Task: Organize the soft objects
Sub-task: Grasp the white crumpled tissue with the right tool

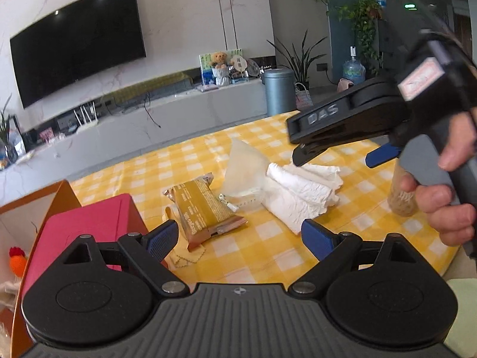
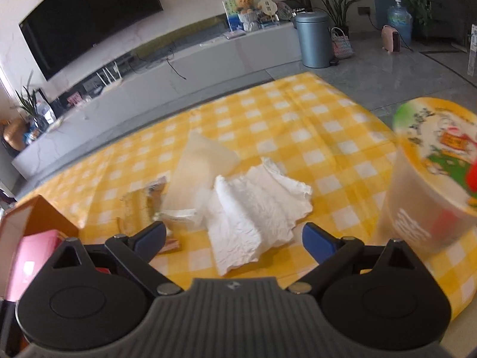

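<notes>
A crumpled white cloth [image 1: 301, 191] lies on the yellow checked tablecloth [image 1: 268, 256]; it also shows in the right wrist view [image 2: 253, 208]. Beside it lie a translucent zip pouch [image 1: 244, 173] and a gold snack packet [image 1: 202, 208]. The pouch [image 2: 199, 173] and the blurred packet [image 2: 140, 208] show in the right wrist view too. My left gripper [image 1: 238, 235] is open and empty, just short of the packet and cloth. My right gripper [image 2: 234, 238] is open and empty, right above the cloth's near edge; in the left wrist view it [image 1: 334, 153] hovers over the cloth.
An orange box [image 1: 59, 191] with a pink item [image 1: 86, 232] inside stands at the left. A lidded paper cup [image 2: 432, 179] stands on the right of the table. A small yellow cloth [image 1: 187, 258] lies under the packet. The table's far edge drops to the floor.
</notes>
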### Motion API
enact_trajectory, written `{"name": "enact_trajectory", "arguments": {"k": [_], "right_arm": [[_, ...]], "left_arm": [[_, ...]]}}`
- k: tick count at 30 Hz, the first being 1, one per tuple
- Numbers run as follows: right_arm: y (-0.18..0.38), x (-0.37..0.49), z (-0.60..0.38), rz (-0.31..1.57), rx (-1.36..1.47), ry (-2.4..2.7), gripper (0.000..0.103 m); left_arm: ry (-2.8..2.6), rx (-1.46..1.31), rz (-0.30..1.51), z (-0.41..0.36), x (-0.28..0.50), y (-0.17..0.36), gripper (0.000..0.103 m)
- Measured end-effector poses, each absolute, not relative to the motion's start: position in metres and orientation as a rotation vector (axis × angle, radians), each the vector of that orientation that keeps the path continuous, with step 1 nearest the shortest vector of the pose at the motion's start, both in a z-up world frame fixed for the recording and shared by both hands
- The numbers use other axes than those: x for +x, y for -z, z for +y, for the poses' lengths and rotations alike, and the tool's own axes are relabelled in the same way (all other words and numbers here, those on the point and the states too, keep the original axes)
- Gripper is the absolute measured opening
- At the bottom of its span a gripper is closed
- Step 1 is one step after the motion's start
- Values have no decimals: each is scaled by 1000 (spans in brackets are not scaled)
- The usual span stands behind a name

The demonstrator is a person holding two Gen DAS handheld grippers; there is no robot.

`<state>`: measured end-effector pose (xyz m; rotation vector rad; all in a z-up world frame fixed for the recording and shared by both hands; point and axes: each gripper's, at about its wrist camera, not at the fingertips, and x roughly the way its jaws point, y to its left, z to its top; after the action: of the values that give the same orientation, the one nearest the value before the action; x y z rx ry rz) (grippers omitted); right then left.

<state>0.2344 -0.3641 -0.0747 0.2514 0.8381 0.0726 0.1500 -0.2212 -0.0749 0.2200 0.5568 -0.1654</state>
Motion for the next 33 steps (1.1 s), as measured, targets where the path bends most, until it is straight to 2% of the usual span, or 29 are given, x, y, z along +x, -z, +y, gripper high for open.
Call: {"name": "enact_trajectory", "arguments": {"k": [8,15,16,17,18,20,23,26,31,33], "right_arm": [[120,268,-353,881,25,2,99],[148,289,-349,962,20,-6,100],[153,290,-348,977,11,-10,94],[158,292,-348,999,12,-22,83],[160,291,-349,1000,24,-38,82],[155,288,-351,992,37,-71,55],[150,283,-355,1029,87,-68,35],[148,275,-355,1050,81,-66,30],[144,258,-361,1093,134,-122,27],[144,252,-363,1121,162,-120,35]], "left_arm": [[213,163,582,-229,167,94,103],[195,139,587,-229,167,92,103],[195,139,588,-229,166,92,103],[192,139,589,-228,166,91,103],[188,139,588,-226,166,91,103],[184,127,588,-222,164,89,103],[187,103,584,-214,160,84,103],[177,64,584,-206,156,80,103],[179,2,601,-192,152,74,103],[183,-7,596,-188,149,71,103]]}}
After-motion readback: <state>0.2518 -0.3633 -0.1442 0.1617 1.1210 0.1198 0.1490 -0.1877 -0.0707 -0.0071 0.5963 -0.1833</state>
